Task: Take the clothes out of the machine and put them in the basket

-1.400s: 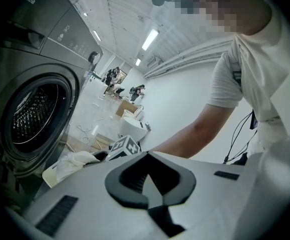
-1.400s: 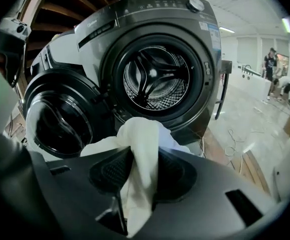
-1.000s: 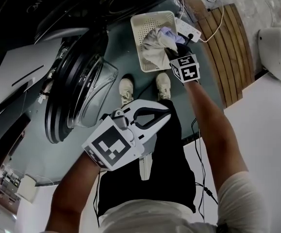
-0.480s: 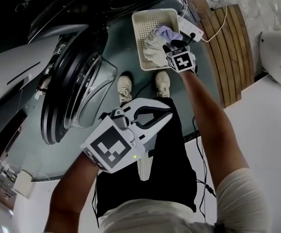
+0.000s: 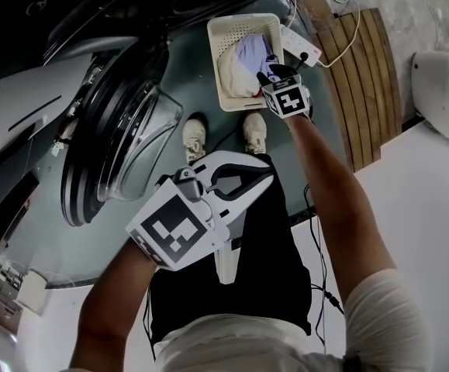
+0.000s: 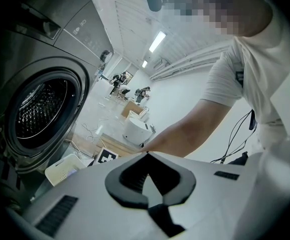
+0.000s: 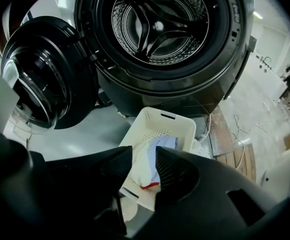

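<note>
A cream perforated basket [image 5: 215, 60] [image 7: 167, 115] stands on the floor in front of the washing machine. In it lies a heap of clothes [image 5: 238, 67] [image 7: 143, 170], white and lavender with a red trim. My right gripper [image 5: 265, 76] [image 7: 143, 151] points steeply down over the basket's right side. Its jaws stand a little apart, the ribbed pads are bare, and the clothes show through the gap below. My left gripper [image 5: 269, 178] [image 6: 146, 154] hovers over the person's legs, shut and empty. The drum [image 7: 160, 19] [image 6: 42, 109] looks empty.
The round glass door [image 5: 123, 138] [image 7: 39, 79] hangs open to the left of the basket. A power strip [image 5: 302, 46] with its cable lies by the basket's right side, beside wooden boards [image 5: 367, 84]. A white device [image 5: 440, 76] stands far right. The person's shoes [image 5: 257, 132] are just before the basket.
My right gripper has sunk towards the basket. The clothes that hung bunched up at its jaws now lie spread inside the basket. The left gripper has kept still.
</note>
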Motion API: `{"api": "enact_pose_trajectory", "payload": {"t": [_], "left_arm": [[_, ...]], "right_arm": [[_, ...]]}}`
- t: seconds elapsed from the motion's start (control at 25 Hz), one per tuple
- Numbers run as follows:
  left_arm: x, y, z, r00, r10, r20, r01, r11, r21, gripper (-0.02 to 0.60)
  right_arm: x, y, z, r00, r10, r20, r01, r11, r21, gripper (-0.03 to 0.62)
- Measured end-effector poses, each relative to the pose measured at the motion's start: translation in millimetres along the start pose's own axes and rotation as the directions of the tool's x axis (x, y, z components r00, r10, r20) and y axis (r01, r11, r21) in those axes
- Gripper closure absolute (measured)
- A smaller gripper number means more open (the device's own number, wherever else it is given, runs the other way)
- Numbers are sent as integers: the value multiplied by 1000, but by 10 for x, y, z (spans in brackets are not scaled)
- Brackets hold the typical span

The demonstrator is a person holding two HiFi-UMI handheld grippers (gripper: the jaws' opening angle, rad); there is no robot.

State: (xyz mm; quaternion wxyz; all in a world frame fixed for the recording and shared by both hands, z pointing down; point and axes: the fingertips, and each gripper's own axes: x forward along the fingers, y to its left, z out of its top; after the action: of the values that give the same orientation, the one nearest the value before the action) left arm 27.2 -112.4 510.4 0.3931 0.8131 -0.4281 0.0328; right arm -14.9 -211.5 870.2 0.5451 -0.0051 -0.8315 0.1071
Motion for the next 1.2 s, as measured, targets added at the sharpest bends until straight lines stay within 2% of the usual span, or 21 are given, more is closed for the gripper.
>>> {"api": "enact_pose_trajectory", "payload": {"t": [0.48,0.8,1.2], "left_arm": [[-16,-397,458,1000,-6,26,5,1000,30,583],[-112,-832,847,999,1,45,-3,999,34,583],[-360,-1455,1305,997,31,66,-34,998,57,583]], "right_arm": [[-852,164,252,994,41,101,-43,999,21,447],[-1847,365,537,974,110,200,-111,994,-6,453],[-3242,695,898,940,175,293,-162,984,-70,495]]}}
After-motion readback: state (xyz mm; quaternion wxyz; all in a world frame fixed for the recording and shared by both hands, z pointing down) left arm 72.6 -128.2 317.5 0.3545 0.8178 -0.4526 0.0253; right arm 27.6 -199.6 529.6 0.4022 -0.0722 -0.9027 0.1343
